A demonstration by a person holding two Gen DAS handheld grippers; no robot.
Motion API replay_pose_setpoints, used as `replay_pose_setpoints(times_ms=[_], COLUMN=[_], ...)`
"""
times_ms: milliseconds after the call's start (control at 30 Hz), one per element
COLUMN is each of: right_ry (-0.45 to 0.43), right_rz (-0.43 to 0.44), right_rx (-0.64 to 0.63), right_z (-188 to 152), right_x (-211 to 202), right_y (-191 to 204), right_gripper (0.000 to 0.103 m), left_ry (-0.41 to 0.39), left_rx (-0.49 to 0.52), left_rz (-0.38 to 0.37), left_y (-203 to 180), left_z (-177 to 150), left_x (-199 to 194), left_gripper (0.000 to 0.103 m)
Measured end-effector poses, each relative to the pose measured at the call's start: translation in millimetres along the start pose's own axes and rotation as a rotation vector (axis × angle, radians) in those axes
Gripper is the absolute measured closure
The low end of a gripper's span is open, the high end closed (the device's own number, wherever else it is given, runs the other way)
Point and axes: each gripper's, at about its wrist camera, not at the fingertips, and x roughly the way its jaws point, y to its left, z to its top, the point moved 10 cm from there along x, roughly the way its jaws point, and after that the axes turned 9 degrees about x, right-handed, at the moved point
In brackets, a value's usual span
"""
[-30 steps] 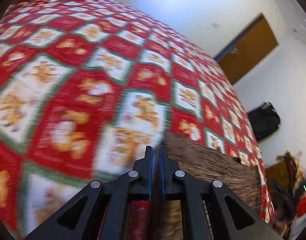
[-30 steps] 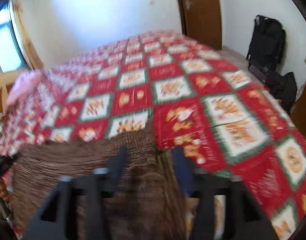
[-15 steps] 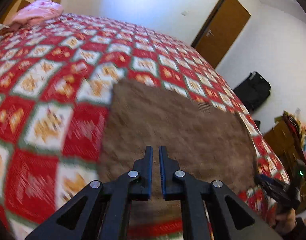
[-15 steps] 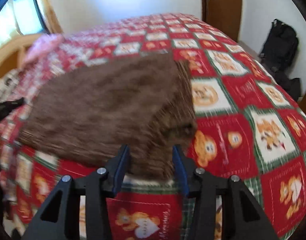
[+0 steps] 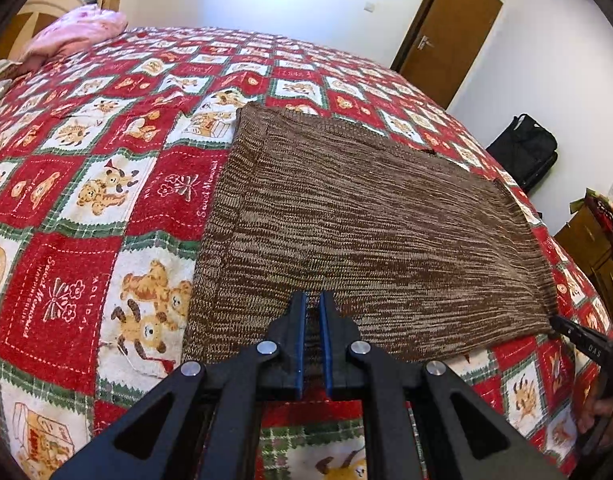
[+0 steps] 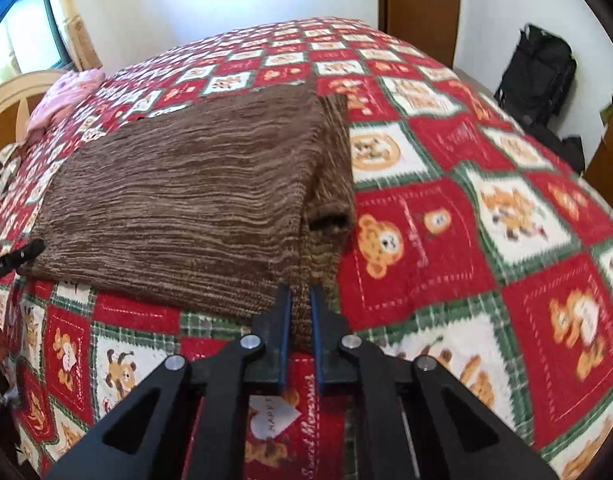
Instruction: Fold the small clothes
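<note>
A brown knitted garment (image 5: 358,228) lies spread flat on the red patchwork bed cover (image 5: 66,184). My left gripper (image 5: 312,304) is shut on its near edge. In the right wrist view the garment (image 6: 178,200) has a folded strip along its right side. My right gripper (image 6: 300,300) is shut on the near edge of that strip. The tip of the right gripper shows at the garment's right corner in the left wrist view (image 5: 582,344), and the tip of the left one at its left corner in the right wrist view (image 6: 14,260).
A pink cloth (image 5: 74,32) lies at the far end of the bed by a wooden headboard (image 6: 10,96). A brown door (image 5: 446,28) and a black bag (image 5: 526,152) stand past the bed. A wooden cabinet (image 5: 590,248) is at the right.
The garment came down from a bunched, lifted state and now lies flat on the cover. Both grippers pulled back toward the bed's near edge. The right gripper went from open to shut.
</note>
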Motion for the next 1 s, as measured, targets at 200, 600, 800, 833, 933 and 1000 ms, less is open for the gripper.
replay_pose_setpoints(times_ms=[200, 600, 800, 833, 933, 1000], right_ry=[0.002, -0.157, -0.117, -0.116, -0.104, -0.087], right_rz=[0.028, 0.194, 0.32, 0.331, 0.336, 0.327], right_rx=[0.016, -0.102, -0.181, -0.191, -0.236, -0.245], right_z=[0.5, 37.6, 40.5, 36.0, 18.5, 9.9], right_x=[-11.0, -86.7, -76.9, -76.1, -71.5, -68.5], right_y=[0.8, 87.7, 168.6, 174.0, 184.8, 185.0], right_gripper=[0.083, 0.054, 0.054, 0.054, 0.055, 0.055], left_ry=[0.03, -0.13, -0.103, -0.093, -0.101, -0.126], left_rx=[0.013, -0.312, -0.442, -0.45, -0.509, -0.574], left_rz=[0.051, 0.041, 0.019, 0.017, -0.021, -0.083], left_y=[5.4, 57.5, 39.5, 39.0, 45.1, 48.8], left_z=[-0.3, -11.6, -32.2, -34.5, -39.9, -40.7], left_x=[-13.2, -65.0, -47.1, -42.2, -27.6, -26.0], left_gripper=[0.096, 0.096, 0.096, 0.096, 0.096, 0.095])
